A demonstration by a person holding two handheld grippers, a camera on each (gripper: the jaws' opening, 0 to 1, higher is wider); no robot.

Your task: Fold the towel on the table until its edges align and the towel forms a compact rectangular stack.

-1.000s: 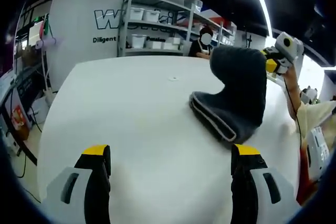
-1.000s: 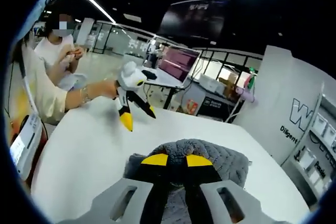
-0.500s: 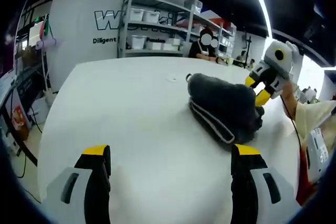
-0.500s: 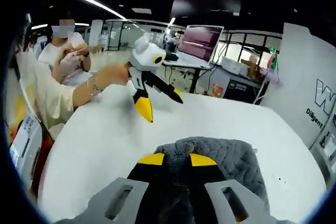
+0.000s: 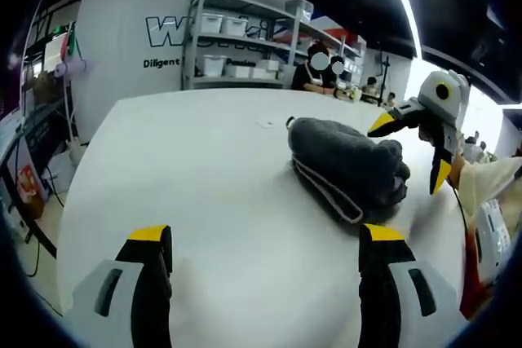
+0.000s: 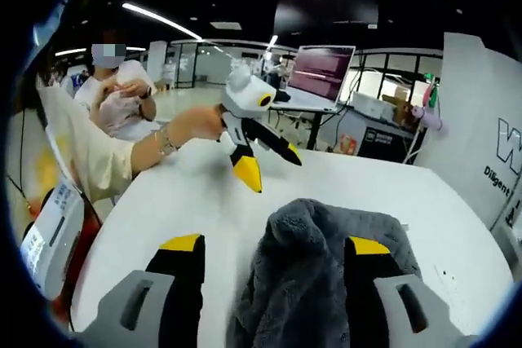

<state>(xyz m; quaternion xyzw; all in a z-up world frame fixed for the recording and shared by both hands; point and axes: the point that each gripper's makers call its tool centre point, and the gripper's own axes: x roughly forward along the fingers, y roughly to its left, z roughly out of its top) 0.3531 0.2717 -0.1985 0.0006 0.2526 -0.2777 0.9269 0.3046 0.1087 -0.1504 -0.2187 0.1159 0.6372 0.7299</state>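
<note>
Left gripper view: grey towel (image 5: 347,167) lay bunched, folded over, on white table (image 5: 204,169); edges looked unaligned, squaring left. Right gripper (image 6: 273,244) wide around it; left gripper (image 5: 265,234) wide, empty.

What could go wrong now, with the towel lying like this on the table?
The towel is a loose bundle, not a flat rectangle, so its layers may slump open. Both the right gripper and the left gripper are open, so nothing holds it. It lies toward one side of the table; a pull might drag it nearer that edge.
</note>
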